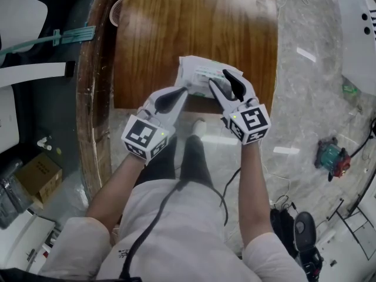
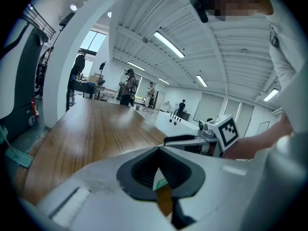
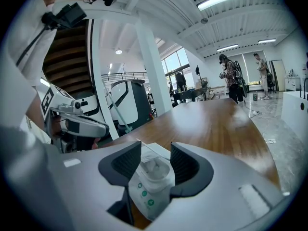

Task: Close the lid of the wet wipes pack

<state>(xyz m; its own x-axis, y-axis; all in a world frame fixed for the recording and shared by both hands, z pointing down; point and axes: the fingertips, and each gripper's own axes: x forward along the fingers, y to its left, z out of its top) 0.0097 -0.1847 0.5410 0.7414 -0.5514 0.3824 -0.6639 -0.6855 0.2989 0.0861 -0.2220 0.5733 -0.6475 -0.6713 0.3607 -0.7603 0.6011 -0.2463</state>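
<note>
The white wet wipes pack (image 1: 202,74) with green print lies at the near edge of the wooden table (image 1: 194,22). My left gripper (image 1: 183,90) is shut, pinching the pack's left edge; in the left gripper view a white and green sliver of the pack (image 2: 161,181) shows between its closed jaws (image 2: 160,150). My right gripper (image 1: 219,77) comes in from the right with its jaws wide. In the right gripper view the pack (image 3: 150,177) fills the gap between both pads (image 3: 155,150), and its white lid part faces up. Whether the lid is shut I cannot tell.
The person's legs and a shoe (image 1: 198,126) are just below the table's near edge. A green-handled tool (image 1: 70,37) and a cardboard box (image 1: 38,172) lie to the left. On the marble floor to the right lies a red and green tool (image 1: 332,157). People stand far behind the table (image 3: 231,78).
</note>
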